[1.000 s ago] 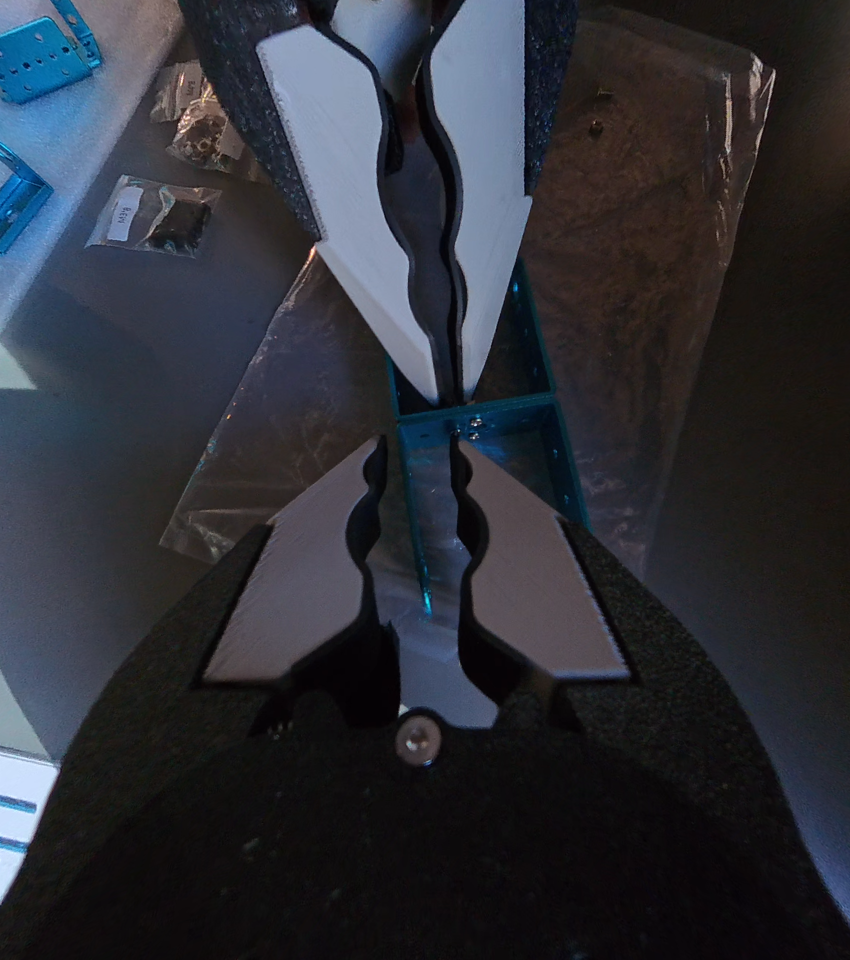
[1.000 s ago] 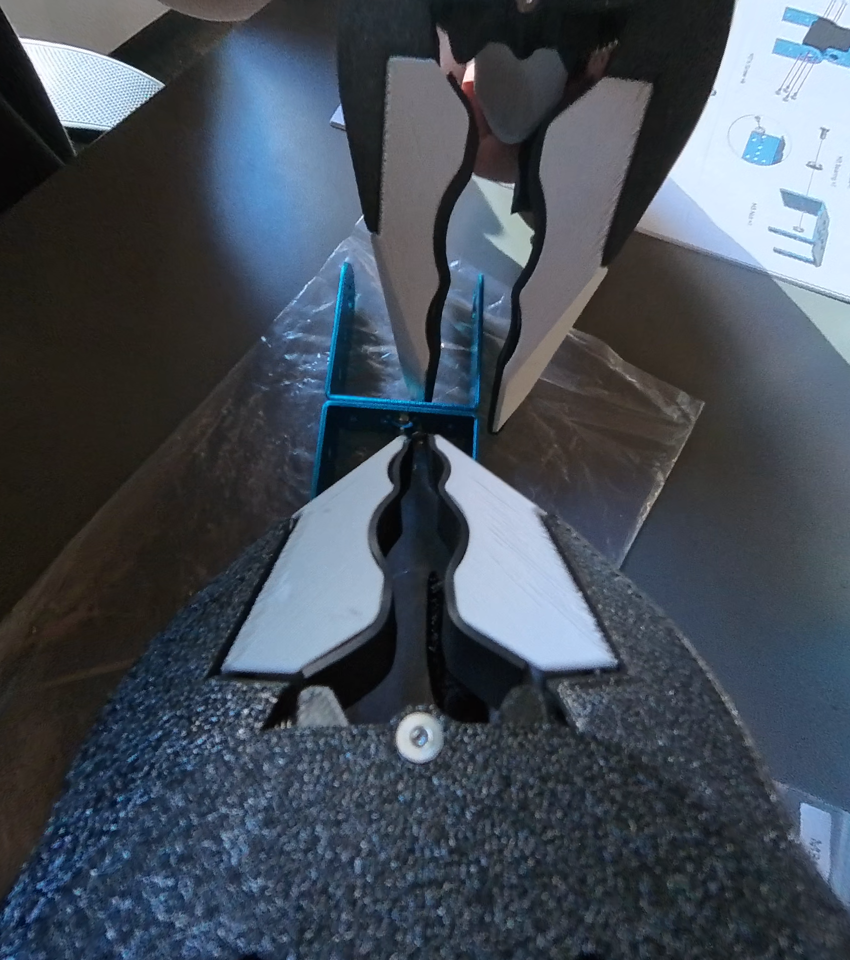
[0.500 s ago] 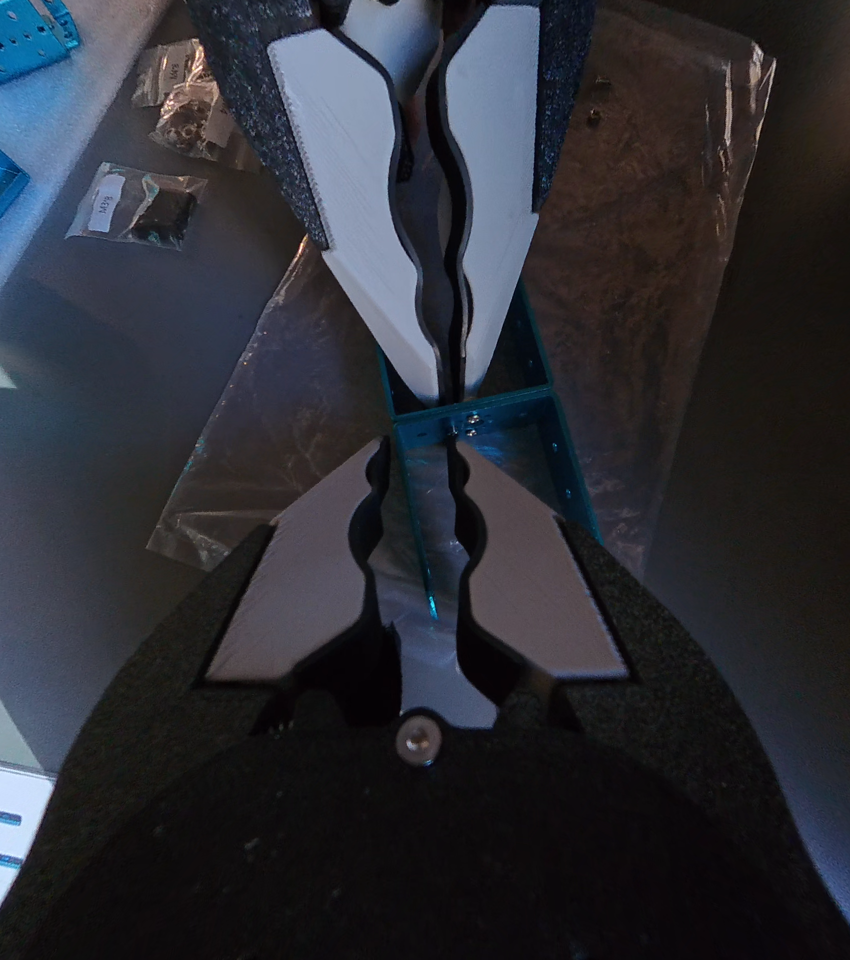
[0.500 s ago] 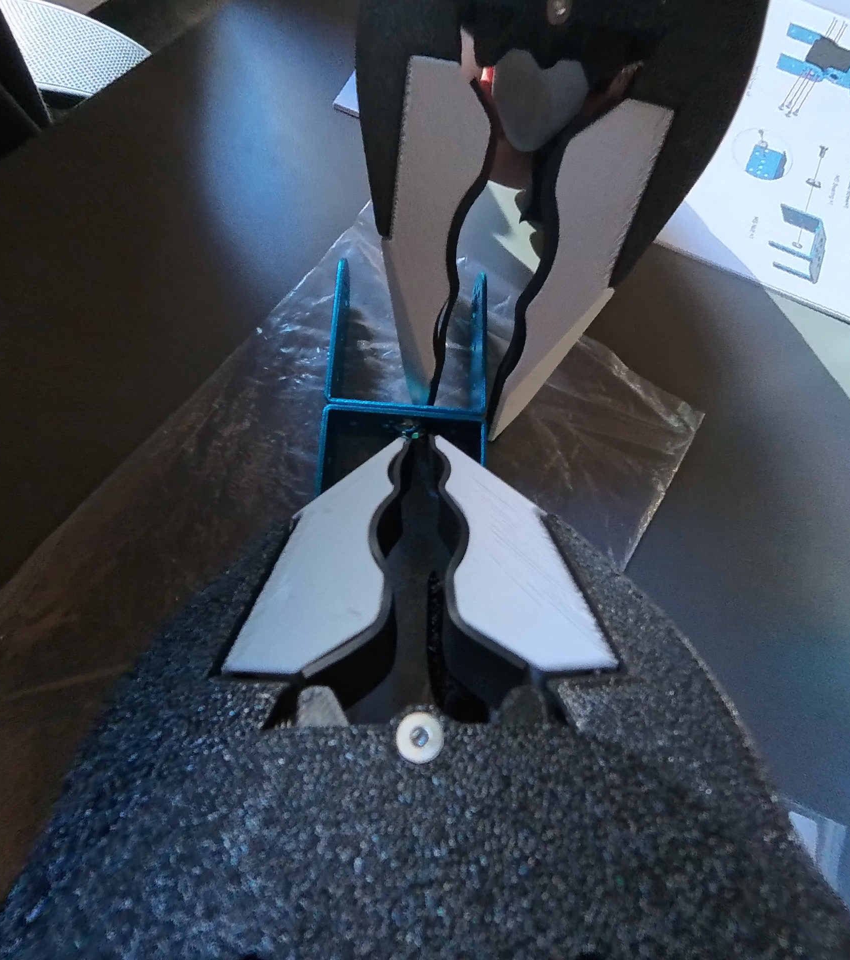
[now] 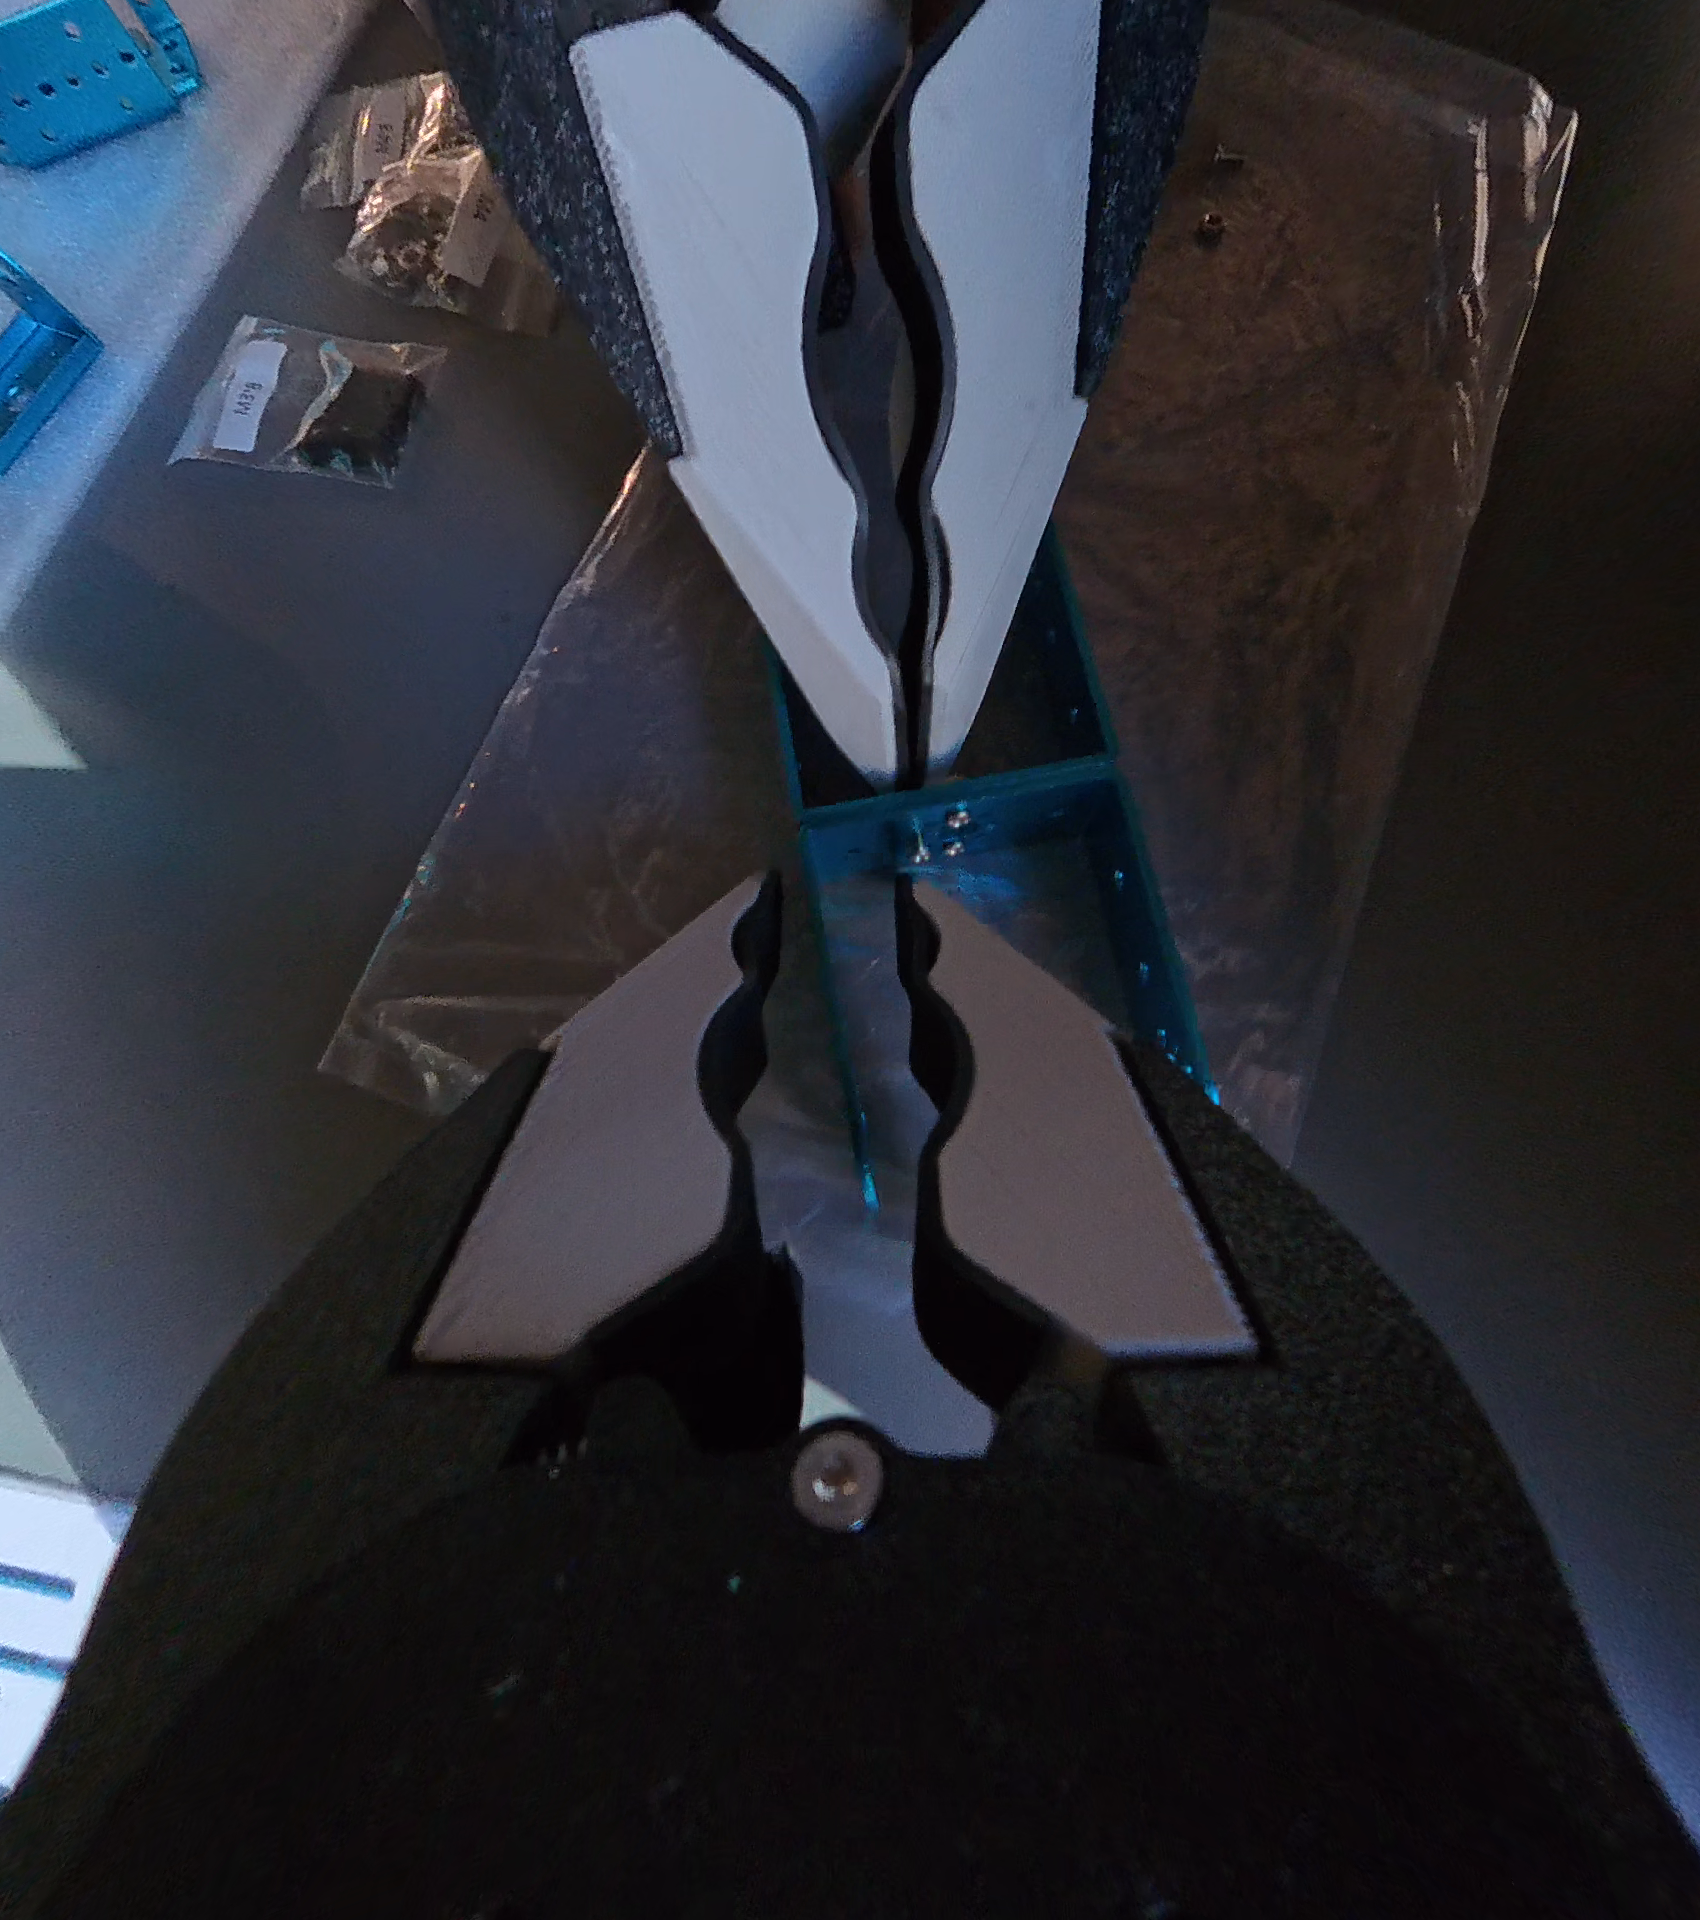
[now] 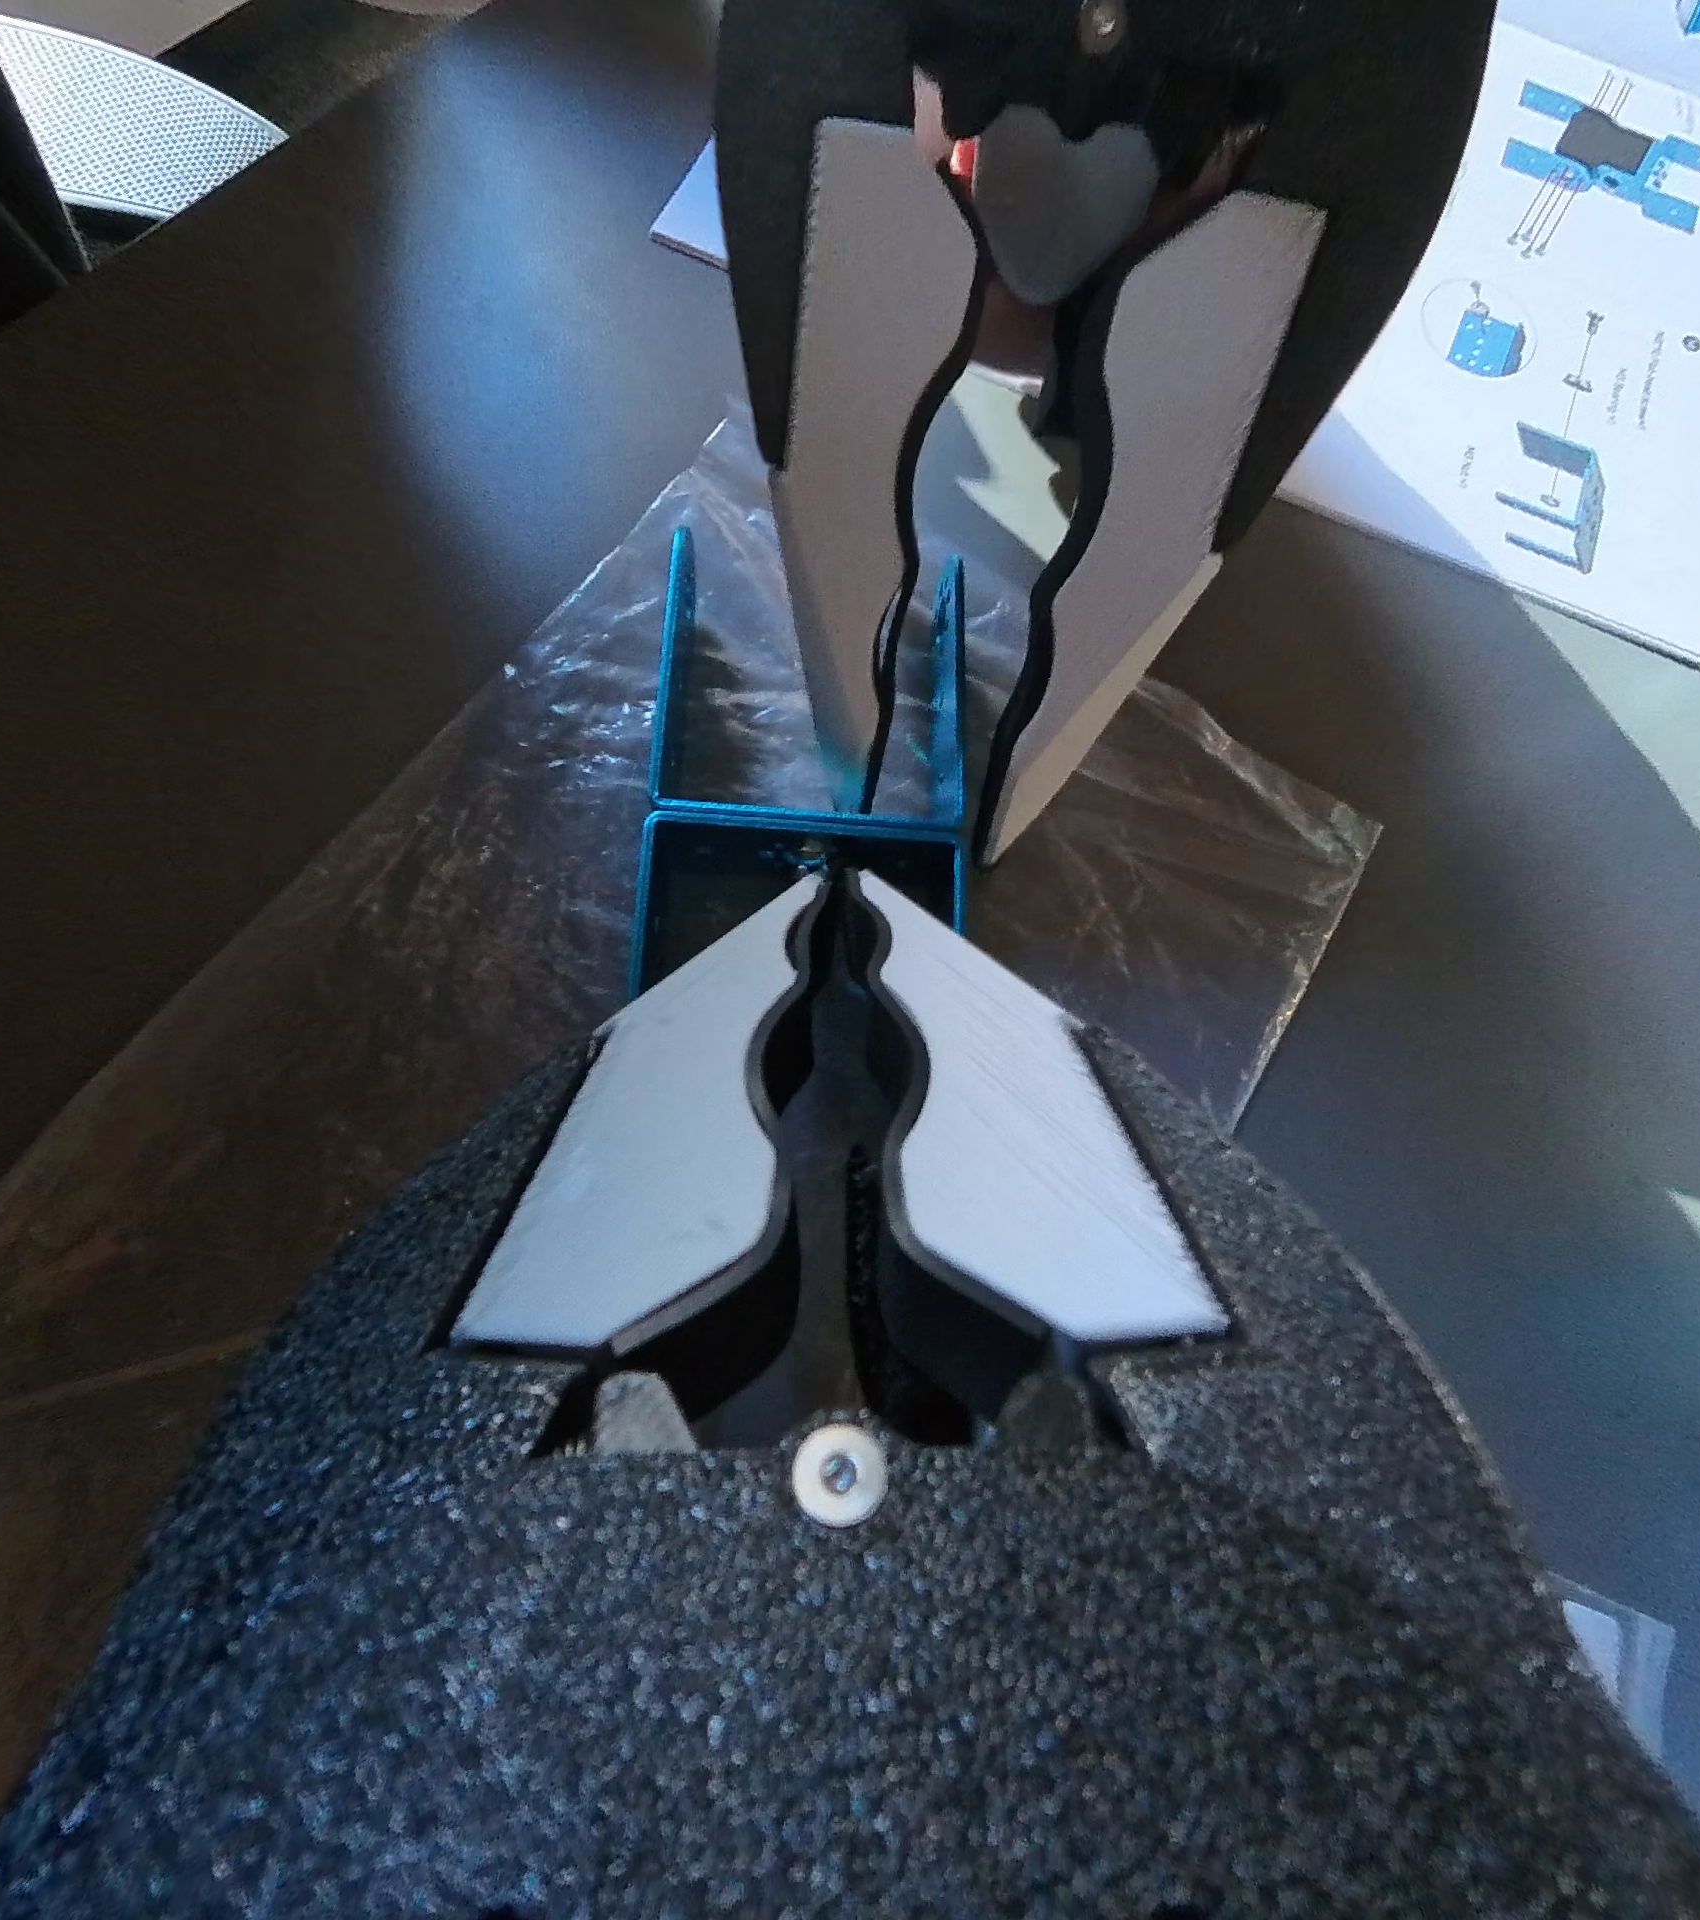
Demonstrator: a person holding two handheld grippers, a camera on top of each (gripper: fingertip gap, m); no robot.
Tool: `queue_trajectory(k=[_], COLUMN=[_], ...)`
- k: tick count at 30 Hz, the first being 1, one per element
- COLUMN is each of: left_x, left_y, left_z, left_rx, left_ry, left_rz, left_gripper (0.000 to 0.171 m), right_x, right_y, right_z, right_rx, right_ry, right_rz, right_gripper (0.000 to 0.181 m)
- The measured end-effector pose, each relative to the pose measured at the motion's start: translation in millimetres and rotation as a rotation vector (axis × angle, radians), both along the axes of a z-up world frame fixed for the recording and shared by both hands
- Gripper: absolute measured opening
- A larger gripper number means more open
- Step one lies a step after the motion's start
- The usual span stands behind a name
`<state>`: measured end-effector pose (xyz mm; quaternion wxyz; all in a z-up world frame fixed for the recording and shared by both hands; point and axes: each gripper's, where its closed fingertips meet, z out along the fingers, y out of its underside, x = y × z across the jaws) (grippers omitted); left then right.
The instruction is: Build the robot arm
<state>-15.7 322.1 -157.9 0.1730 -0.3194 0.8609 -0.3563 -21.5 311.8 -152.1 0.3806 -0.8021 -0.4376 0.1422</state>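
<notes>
A blue metal bracket assembly (image 5: 991,842), two U-shaped pieces joined back to back, lies on a clear plastic bag (image 5: 1293,520) on a dark table. My left gripper (image 5: 838,894) is open, with one finger on each side of the near piece's left wall. My right gripper (image 5: 913,764) comes from the far side, shut, with its tips at the shared middle wall beside small screws. In the right wrist view the right gripper (image 6: 835,881) meets the assembly (image 6: 721,821) and the left gripper (image 6: 924,821) straddles a far wall. I cannot tell whether the right tips hold anything.
Loose blue brackets (image 5: 46,83) lie on a light surface at the far left, with small bags of hardware (image 5: 316,405) beside them. A printed instruction sheet (image 6: 1573,343) lies past the bag. A white mesh object (image 6: 129,135) sits at the table's far corner. Left and right tips are no more than a few centimetres apart.
Both grippers stay at the bracket assembly. The left gripper has shifted slightly and looks nearer and higher in the right wrist view. The jaws look the same.
</notes>
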Motion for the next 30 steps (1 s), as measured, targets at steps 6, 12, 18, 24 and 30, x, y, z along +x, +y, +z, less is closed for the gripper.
queue_trajectory(k=[6, 12, 18, 24, 30], left_x=[-0.2, -0.8, -7.5, -13.5, -16.0], left_y=[-1.0, -0.4, 13.1, 27.1, 29.5], left_z=[7.4, -0.8, -1.1, 4.2, 3.2], left_rx=[-0.044, 0.000, 0.024, 0.023, 0.020], left_ry=[-0.015, 0.011, 0.015, 0.006, 0.001], left_rz=[0.000, -0.013, 0.014, 0.056, 0.070], left_gripper=[0.021, 0.012, 0.004, 0.003, 0.004], right_x=[3.7, 7.2, 8.0, 7.3, 10.1], right_y=[-1.7, -1.9, 5.0, 10.8, 7.9], right_z=[1.3, -3.0, -3.4, -4.0, -10.3], right_rx=[-0.027, -0.039, -0.026, -0.121, -0.306], right_ry=[0.006, -0.038, -0.070, -0.079, -0.189], right_rz=[-0.014, -0.023, -0.053, -0.079, -0.045], right_gripper=[0.003, 0.004, 0.008, 0.013, 0.013])
